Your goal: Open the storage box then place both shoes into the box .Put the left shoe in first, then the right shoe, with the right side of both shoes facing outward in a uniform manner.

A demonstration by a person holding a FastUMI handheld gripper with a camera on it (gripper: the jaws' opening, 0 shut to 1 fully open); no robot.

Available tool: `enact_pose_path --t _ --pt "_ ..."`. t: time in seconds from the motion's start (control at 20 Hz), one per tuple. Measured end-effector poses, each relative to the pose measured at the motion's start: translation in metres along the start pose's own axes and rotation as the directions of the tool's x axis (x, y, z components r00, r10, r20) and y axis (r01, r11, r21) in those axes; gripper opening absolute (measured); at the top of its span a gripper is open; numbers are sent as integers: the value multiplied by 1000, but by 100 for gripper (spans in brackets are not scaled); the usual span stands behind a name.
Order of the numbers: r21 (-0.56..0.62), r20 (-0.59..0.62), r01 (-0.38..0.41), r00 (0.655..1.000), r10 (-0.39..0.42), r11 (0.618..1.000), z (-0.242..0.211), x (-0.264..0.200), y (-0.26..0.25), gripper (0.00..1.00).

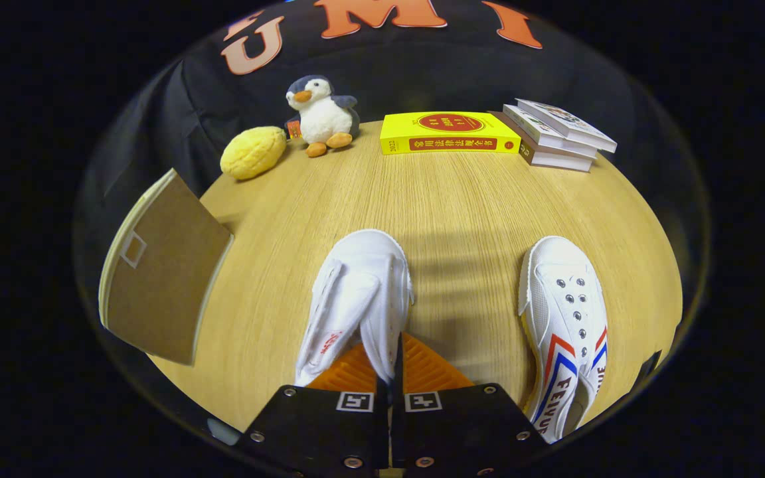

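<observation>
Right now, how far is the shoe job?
Done: the storage box beside the fingers looks open, its flap raised. In hand: the gripper is shut on one white shoe. Left: placing it, then the striped shoe lying on the table.

White shoe [356, 292] w/ red print; second white shoe [565, 318] w/ red-blue chevron stripes. Light wood-grain table [462, 206]. Brown cardboard box lid [157, 272]. Yellow book [449, 133] w/ red label. Grey-white penguin [321, 113], orange beak & feet. Yellow plush lemon [253, 153].
</observation>
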State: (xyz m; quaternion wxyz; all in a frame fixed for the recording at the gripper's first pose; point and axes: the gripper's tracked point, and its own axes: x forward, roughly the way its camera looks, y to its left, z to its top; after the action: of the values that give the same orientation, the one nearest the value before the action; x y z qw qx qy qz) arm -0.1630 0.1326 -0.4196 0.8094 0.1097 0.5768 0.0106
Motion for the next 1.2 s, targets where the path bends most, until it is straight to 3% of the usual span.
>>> enact_pose_path --t 0.3,0.7,0.95,1.2 --pt "18 82 -54 995 52 998 58 -49 42 1" --pt "59 75 -173 983 169 983 133 -109 179 1" --pt "52 6 -283 959 283 958 138 -107 289 2" --pt "111 -151 -248 953 263 962 104 -72 352 2"
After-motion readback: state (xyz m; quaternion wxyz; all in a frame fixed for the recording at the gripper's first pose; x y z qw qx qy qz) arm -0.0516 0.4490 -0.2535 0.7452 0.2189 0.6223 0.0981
